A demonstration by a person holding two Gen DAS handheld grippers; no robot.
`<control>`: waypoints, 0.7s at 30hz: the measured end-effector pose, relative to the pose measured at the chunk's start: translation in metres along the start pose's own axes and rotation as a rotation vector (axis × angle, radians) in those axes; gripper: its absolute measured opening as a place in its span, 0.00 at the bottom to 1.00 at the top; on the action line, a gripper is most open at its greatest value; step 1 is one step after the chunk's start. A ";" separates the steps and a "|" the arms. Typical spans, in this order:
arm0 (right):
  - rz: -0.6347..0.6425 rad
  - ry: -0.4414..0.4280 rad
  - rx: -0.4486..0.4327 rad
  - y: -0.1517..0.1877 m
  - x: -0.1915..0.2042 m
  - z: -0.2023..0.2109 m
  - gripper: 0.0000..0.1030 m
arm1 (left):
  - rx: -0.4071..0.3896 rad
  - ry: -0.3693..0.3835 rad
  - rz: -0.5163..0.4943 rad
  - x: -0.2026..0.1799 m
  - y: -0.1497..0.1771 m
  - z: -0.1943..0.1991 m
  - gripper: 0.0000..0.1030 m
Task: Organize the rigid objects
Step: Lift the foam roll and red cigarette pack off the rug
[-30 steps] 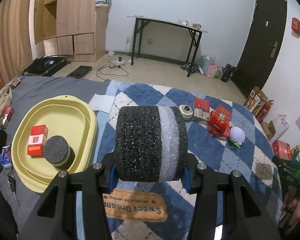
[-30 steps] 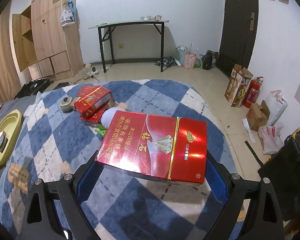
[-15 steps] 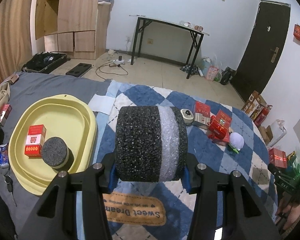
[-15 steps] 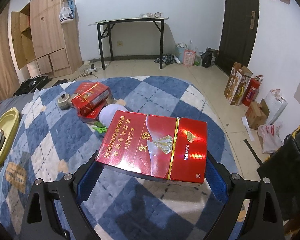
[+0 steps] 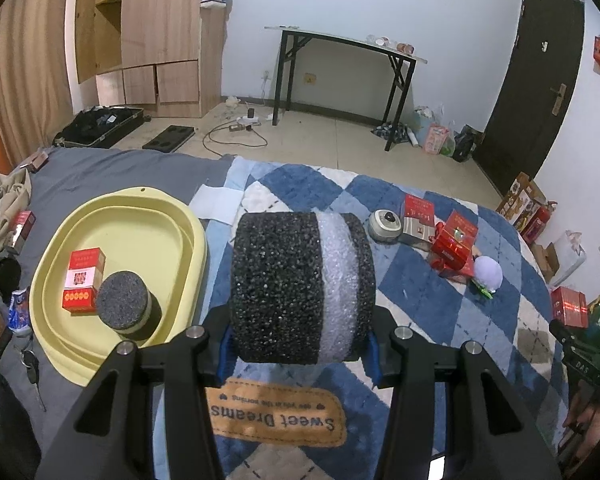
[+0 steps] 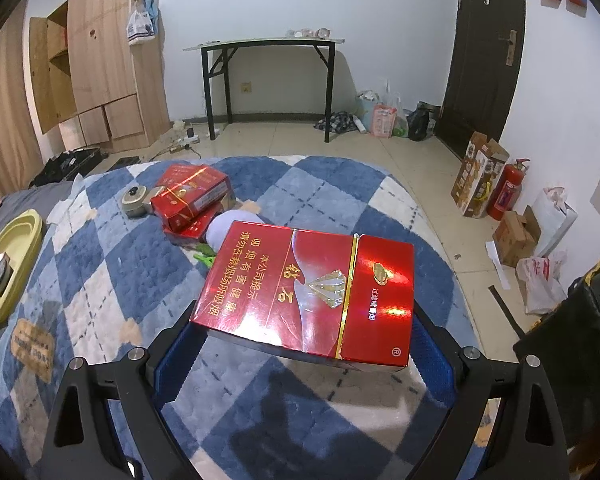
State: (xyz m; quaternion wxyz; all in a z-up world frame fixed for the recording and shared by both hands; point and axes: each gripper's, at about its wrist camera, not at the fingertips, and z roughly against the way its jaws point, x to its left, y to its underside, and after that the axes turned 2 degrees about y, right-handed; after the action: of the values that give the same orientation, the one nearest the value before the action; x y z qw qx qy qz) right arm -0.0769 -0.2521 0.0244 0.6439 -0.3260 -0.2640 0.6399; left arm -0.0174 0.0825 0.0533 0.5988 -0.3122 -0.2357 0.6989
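My left gripper (image 5: 300,344) is shut on a black foam cylinder with a white band (image 5: 300,288), held above the blue checked blanket (image 5: 412,296). To its left lies a yellow tray (image 5: 140,216) holding a small red box (image 5: 83,280) and a second black foam cylinder (image 5: 122,308). My right gripper (image 6: 304,340) is shut on a large red cigarette box (image 6: 308,288), held above the blanket. The tray also shows at the far left of the right wrist view (image 6: 16,240).
On the blanket lie a pile of red boxes (image 6: 190,196), a round grey tin (image 6: 134,200), a pale purple ball (image 5: 487,274) and a green clip (image 6: 202,258). A "Sweet Dreams" patch (image 5: 276,416) is on the blanket. Clutter lies on the grey sheet left of the tray.
Both views have risen and drawn back a little: the tray and the pile of boxes sit slightly farther off. Both grippers still hold their objects.
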 end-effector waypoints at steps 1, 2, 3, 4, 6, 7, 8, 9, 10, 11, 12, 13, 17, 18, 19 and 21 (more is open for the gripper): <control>0.002 0.003 0.001 0.000 0.001 0.000 0.92 | 0.000 0.001 -0.003 0.000 0.000 0.000 0.49; 0.003 0.005 0.002 0.000 0.001 0.000 0.92 | -0.001 0.002 -0.003 -0.001 0.001 -0.001 0.49; 0.001 0.006 0.003 0.000 0.000 0.000 0.92 | 0.000 0.004 -0.004 -0.002 0.000 -0.001 0.49; 0.001 0.006 0.003 -0.001 0.000 0.000 0.92 | 0.000 0.005 -0.004 -0.002 0.000 -0.001 0.49; 0.000 0.007 0.005 -0.001 0.000 0.000 0.92 | 0.003 0.005 -0.004 -0.002 0.000 -0.002 0.49; -0.001 0.007 0.008 -0.002 0.001 -0.001 0.92 | 0.005 0.005 -0.004 -0.002 0.000 -0.002 0.49; -0.002 0.009 0.011 -0.003 0.001 -0.002 0.92 | 0.006 0.006 -0.007 -0.002 0.000 -0.002 0.49; -0.003 0.025 0.012 -0.003 0.000 -0.002 0.92 | 0.008 0.007 -0.015 -0.003 0.000 -0.003 0.49; -0.004 0.028 0.010 -0.004 0.000 -0.003 0.92 | 0.011 0.007 -0.023 -0.004 0.000 -0.003 0.49; -0.008 0.031 0.009 -0.005 0.000 -0.004 0.92 | 0.012 0.008 -0.036 -0.005 0.000 -0.003 0.49; -0.014 0.033 0.013 -0.006 -0.001 -0.005 0.92 | 0.014 0.006 -0.041 -0.006 0.000 -0.003 0.49; -0.019 0.031 0.015 -0.006 -0.001 -0.007 0.92 | 0.015 0.006 -0.042 -0.006 -0.002 -0.003 0.49; -0.031 0.041 0.034 -0.006 -0.004 -0.011 0.92 | 0.007 0.011 -0.044 -0.004 -0.006 -0.002 0.49; -0.033 0.044 0.040 -0.007 -0.004 -0.012 0.92 | 0.004 0.007 -0.049 -0.004 -0.007 -0.002 0.49; -0.036 0.047 0.047 -0.008 -0.005 -0.014 0.92 | 0.004 0.004 -0.056 -0.003 -0.009 -0.003 0.49; -0.050 0.050 0.065 -0.008 -0.007 -0.018 0.92 | 0.005 -0.011 -0.074 0.001 -0.013 -0.003 0.49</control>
State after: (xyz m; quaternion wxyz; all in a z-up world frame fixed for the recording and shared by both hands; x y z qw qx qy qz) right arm -0.0579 -0.2600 0.0195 0.6763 -0.3143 -0.2348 0.6234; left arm -0.0066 0.0857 0.0597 0.6235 -0.2982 -0.2486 0.6786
